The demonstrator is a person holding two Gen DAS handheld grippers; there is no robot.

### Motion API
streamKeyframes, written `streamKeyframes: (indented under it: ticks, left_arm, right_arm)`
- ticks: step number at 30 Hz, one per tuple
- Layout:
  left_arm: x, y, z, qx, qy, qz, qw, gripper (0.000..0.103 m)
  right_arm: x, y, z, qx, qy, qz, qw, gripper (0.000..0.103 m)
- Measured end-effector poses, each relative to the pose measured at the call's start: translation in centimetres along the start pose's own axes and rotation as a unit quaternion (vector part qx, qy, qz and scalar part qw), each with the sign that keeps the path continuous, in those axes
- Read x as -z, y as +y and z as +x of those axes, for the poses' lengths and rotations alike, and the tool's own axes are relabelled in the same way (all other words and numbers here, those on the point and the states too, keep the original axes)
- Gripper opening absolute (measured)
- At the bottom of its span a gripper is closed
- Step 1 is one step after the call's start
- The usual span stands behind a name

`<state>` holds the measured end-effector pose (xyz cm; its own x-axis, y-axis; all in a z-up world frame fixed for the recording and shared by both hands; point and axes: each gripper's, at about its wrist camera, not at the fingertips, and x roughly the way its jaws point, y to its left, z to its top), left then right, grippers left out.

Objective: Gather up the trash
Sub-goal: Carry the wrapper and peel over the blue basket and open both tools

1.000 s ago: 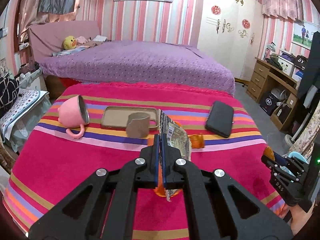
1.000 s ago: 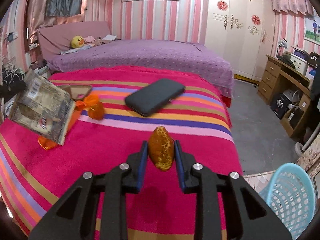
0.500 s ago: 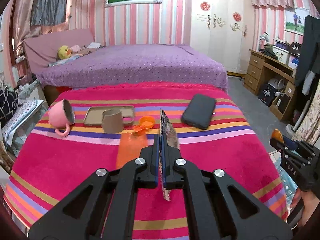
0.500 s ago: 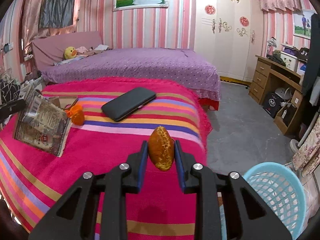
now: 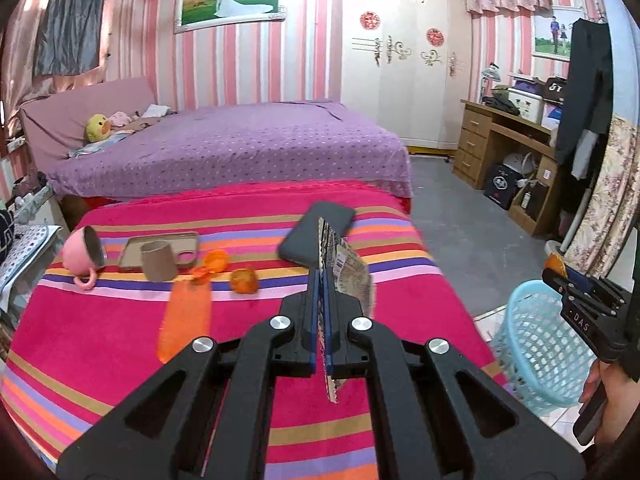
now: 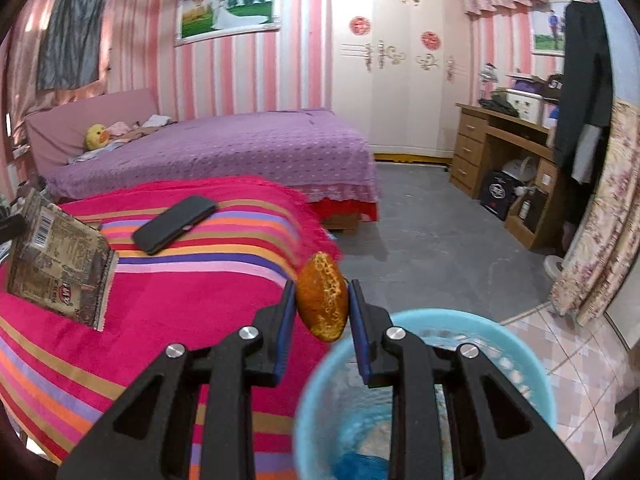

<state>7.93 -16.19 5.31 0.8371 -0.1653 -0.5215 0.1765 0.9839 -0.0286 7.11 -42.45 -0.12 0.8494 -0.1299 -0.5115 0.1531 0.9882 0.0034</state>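
Note:
My left gripper [image 5: 321, 280] is shut on a brown printed snack wrapper [image 5: 352, 276], held edge-on above the striped table; the wrapper also shows in the right wrist view [image 6: 60, 264]. My right gripper [image 6: 322, 300] is shut on a brown orange peel [image 6: 323, 298], held over the rim of the light blue trash basket [image 6: 316, 392]. The basket stands on the floor right of the table in the left wrist view [image 5: 536, 344]. An orange plastic bag [image 5: 186, 312] and orange peel pieces [image 5: 244, 280] lie on the table.
On the striped cloth [image 5: 120, 344] are a pink mug [image 5: 82, 252] on its side, a tan cup [image 5: 159, 261] by a tan tray [image 5: 132, 248], and a black phone [image 5: 316, 232]. A purple bed [image 5: 240, 148] stands behind, a wooden desk [image 5: 500, 148] to the right.
Both grippers have swung right, away from the table. The right gripper with the peel now hangs over the basket. The left gripper carried the wrapper right, uncovering the orange bag and peel pieces.

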Motion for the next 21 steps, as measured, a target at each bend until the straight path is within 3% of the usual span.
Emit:
streamKeyframes:
  ticks: [12, 21]
  left_arm:
    - [-0.6, -9.4, 0.2, 0.078, 0.003, 0.023, 0.9967, 0.0]
    - [2.0, -18.9, 2.2, 0.129, 0.034, 0.052, 0.9897, 0.0]
  right_arm:
    - [2.7, -10.4, -1.9, 0.061, 0.006, 0.051, 0.997, 0.027]
    - [4.7, -15.1, -1.9, 0.075, 0.016, 0.081, 0.994, 0.027]
